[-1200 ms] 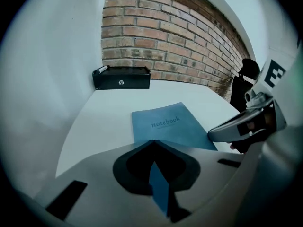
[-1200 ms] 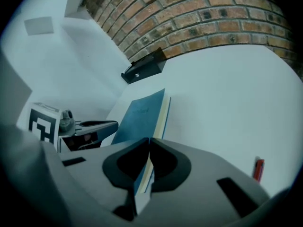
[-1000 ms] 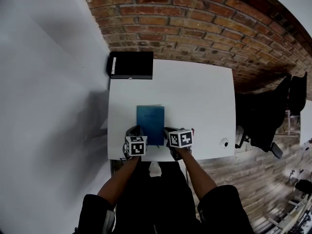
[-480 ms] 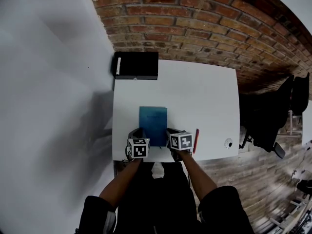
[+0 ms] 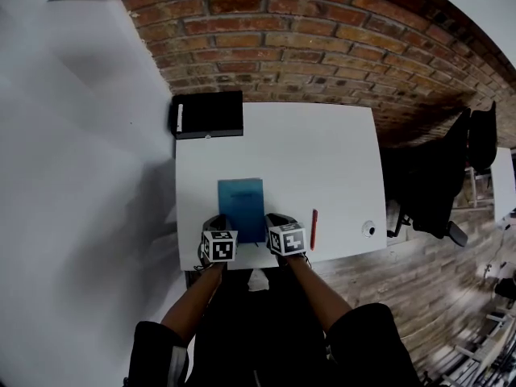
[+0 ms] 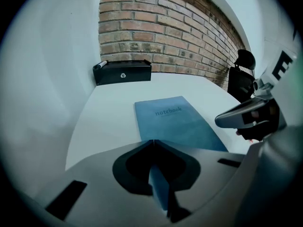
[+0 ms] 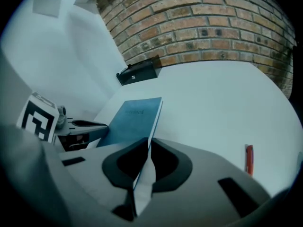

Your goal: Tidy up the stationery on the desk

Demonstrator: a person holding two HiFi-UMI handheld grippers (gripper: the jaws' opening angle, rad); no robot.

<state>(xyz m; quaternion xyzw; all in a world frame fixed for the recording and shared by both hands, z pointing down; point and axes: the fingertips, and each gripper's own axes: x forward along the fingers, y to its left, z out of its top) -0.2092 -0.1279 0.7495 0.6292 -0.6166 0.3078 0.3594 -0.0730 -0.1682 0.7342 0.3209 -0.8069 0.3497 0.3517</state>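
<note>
A white wall (image 5: 72, 135) stands left of the white desk (image 5: 322, 168), with a brick wall (image 5: 322, 47) behind. A black box (image 5: 210, 114) sits on the desk's far left corner. The left gripper (image 6: 153, 142) pinches the near left edge of the blue notebook (image 5: 241, 204), which lies near the desk's front edge. The right gripper (image 7: 147, 142) pinches its right edge. A red pen (image 5: 314, 229) lies just right, and a black chair (image 5: 435, 184) stands beyond. The cover reads "notebook".

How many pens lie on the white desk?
1. The red pen lies near the front edge of the desk, just right of the right gripper. The black box may hide others.
</note>
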